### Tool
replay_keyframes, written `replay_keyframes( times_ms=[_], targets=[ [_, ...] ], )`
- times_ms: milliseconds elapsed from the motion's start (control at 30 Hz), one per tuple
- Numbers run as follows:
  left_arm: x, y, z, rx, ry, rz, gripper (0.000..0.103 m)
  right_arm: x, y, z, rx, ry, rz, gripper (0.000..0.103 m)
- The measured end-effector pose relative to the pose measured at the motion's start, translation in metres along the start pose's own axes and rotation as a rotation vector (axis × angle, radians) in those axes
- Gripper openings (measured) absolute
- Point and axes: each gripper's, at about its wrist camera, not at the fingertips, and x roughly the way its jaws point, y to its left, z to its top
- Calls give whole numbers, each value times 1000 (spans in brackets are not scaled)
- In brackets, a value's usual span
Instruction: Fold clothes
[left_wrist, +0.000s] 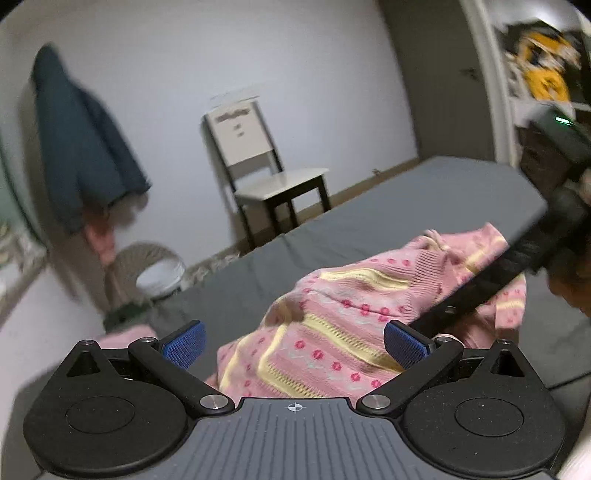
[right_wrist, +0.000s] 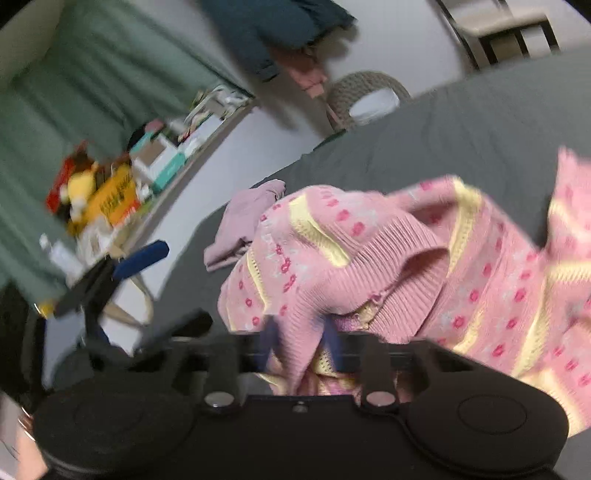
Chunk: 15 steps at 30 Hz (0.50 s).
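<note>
Sweater (right_wrist: 369, 258), pink knit, hangs bunched over the grey bed (left_wrist: 406, 199), its ribbed hem pinched in the right gripper (right_wrist: 299, 350), probably to shake it flat. Left gripper (left_wrist: 295, 345) gapes wide and empty just beside it. Blur hides sleeves and collar; a lilac garment (right_wrist: 247, 218) lies beyond.

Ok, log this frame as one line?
stage: lifting | right gripper: shut on pink knitted sweater with yellow stripes | left gripper: open, empty | surface: grey bed
</note>
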Motion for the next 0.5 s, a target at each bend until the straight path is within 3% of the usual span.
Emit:
replay_keyframes(
  times_ms=[100, 200, 300, 433, 500],
  targets=[
    [-2, -7, 5, 63, -30, -50, 103, -11, -6, -3, 60, -36, 69, 5],
    [-7, -18, 8, 167, -82, -49, 103, -35, -3, -5, 11, -62, 151, 4],
    [-13, -32, 11, 289, -135, -60, 103, -55, 5, -7, -120, -34, 171, 4],
    [-26, -55, 15, 481, -158, -95, 103, -71, 31, -22, -419, 39, 83, 4],
    [-32, -69, 14, 626, -139, -98, 103, -73, 36, -29, -485, 68, 50, 4]
  ],
)
